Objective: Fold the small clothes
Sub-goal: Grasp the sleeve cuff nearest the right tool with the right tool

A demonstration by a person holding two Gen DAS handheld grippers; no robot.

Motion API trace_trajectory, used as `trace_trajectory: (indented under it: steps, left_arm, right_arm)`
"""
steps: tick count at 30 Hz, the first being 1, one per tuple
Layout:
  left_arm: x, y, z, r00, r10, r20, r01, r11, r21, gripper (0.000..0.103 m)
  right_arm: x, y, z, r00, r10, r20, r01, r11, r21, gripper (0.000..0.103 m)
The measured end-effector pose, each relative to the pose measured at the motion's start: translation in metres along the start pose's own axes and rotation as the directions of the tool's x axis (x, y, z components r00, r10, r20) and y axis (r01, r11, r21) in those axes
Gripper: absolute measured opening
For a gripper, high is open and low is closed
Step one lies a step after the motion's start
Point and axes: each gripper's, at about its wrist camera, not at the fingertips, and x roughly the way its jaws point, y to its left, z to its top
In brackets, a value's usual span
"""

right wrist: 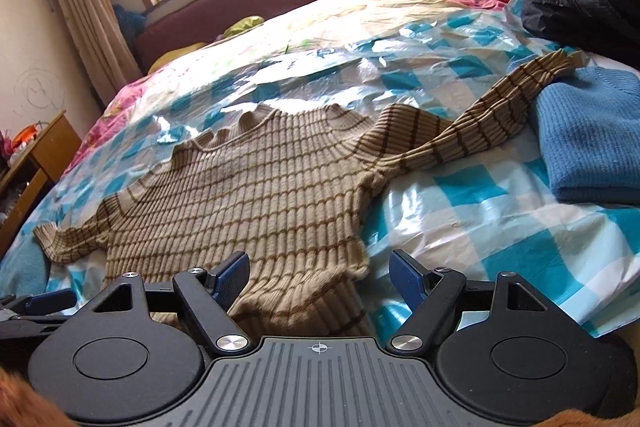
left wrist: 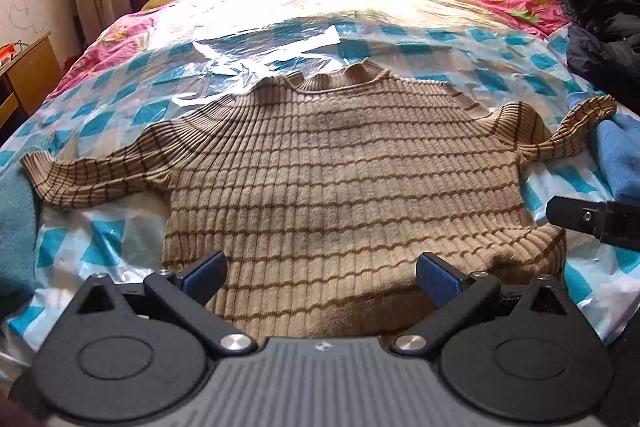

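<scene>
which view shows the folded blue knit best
The right wrist view: the folded blue knit garment lies there nearly whole at the right, with its ribbing and folded edge visible and the tan striped ribbed sweater's sleeve tip resting on it. The left wrist view catches only a sliver of it at the right edge.

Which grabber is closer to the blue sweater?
The right gripper. It sits open at the striped sweater's bottom right corner, on the blue sweater's side. The left gripper is open over the middle of the hem, farther away.
</scene>
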Motion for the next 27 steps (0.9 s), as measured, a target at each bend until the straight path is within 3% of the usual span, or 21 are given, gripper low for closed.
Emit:
trace_trajectory:
  steps: [3, 9, 15, 21, 27]
  left_arm:
    - [0.004, -0.018, 0.016, 0.999, -0.034, 0.027, 0.033, 0.999, 0.033, 0.103]
    - [0.016, -0.062, 0.046, 0.988, -0.14, 0.062, 0.133, 0.986, 0.098, 0.103]
    - [0.033, -0.109, 0.075, 0.973, -0.218, 0.081, 0.203, 0.966, 0.162, 0.103]
    - [0.048, -0.139, 0.09, 0.958, -0.278, 0.066, 0.261, 0.946, 0.192, 0.103]
    - [0.057, -0.147, 0.091, 0.956, -0.292, 0.039, 0.28, 0.943, 0.182, 0.103]
  right_arm:
    - [-0.001, -0.027, 0.019, 0.998, -0.056, 0.039, 0.055, 0.998, 0.042, 0.077]
    - [0.007, -0.091, 0.062, 0.986, -0.152, 0.069, 0.14, 0.979, 0.149, 0.061]
    - [0.029, -0.148, 0.114, 0.973, -0.218, 0.078, 0.193, 0.949, 0.248, 0.06]
    - [0.063, -0.197, 0.157, 0.975, -0.216, 0.049, 0.178, 0.896, 0.406, 0.054]
    - [0.099, -0.221, 0.168, 0.982, -0.187, -0.029, 0.175, 0.841, 0.511, 0.047]
